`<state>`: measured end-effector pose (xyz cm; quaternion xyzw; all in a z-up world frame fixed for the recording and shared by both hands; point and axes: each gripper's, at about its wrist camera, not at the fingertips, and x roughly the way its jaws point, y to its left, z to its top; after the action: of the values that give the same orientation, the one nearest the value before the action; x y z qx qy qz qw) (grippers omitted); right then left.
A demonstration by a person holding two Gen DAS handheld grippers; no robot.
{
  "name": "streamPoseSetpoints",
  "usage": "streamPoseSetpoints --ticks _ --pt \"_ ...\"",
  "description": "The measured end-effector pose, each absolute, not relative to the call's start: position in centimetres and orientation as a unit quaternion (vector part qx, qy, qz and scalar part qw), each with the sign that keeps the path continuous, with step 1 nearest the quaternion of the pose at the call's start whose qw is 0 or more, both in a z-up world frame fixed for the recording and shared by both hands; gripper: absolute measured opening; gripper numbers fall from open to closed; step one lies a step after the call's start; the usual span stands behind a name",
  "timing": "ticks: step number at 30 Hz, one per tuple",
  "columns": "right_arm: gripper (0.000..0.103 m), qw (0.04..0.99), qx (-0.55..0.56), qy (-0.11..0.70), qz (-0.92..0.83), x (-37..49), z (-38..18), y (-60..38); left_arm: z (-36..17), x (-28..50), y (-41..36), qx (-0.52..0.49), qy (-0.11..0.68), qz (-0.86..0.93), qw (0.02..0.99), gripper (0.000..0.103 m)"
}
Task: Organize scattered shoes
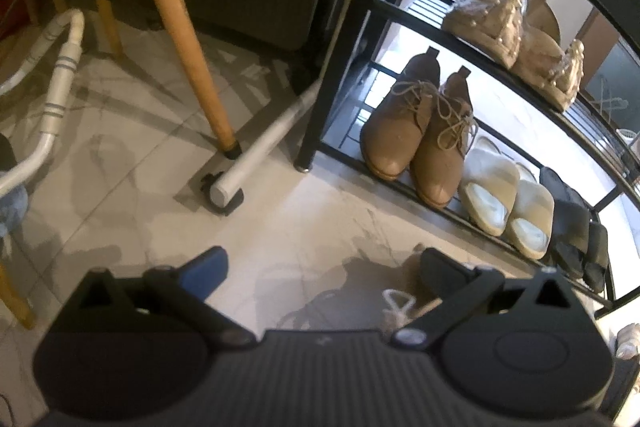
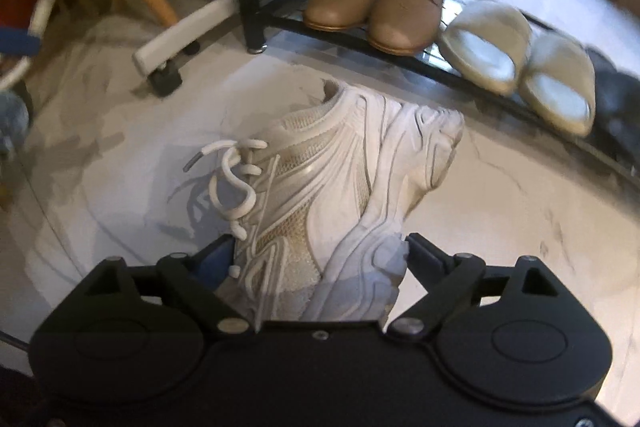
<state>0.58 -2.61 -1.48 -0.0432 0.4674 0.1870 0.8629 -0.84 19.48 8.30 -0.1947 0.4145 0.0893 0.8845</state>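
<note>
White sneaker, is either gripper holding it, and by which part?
The white sneaker sits between the right gripper fingers at its toe end, laces to sole; whether they clamp it cannot be told. The left gripper is open, holding nothing.

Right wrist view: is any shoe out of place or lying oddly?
Yes. The white sneaker lies tipped on its side on the floor before the shoe rack, between the right gripper fingers, while the other pairs sit neatly shelved.

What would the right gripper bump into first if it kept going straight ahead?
The white sneaker. It already sits between the right gripper's wide jaws, lying on its side on the floor. Whether the pads touch it yet is hard to tell.
</note>
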Motion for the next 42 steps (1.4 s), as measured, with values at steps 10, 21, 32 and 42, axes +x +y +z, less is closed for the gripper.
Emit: streamPoseSetpoints --ticks 10,21,32,42 --pt "0.084 0.869 0.037 0.477 0.126 -0.2 -2.4 -9.3 8.1 -0.6 19.0 -0.185 0.422 0.087 0.883 0.102" --pt "0.079 0.851 0.113 0.507 0.079 -0.5 -5.1 -12.2 7.7 -0.3 18.7 -0.174 0.434 0.088 0.88 0.102" --pt "0.087 0.868 0.01 0.492 0.064 -1.6 -3.5 -10.1 7.5 -0.2 18.3 -0.164 0.44 0.083 0.879 0.102" --pt "0.1 0.899 0.095 0.422 0.067 -3.1 5.3 -14.3 7.3 0.0 17.1 -0.147 0.443 0.056 0.883 0.102"
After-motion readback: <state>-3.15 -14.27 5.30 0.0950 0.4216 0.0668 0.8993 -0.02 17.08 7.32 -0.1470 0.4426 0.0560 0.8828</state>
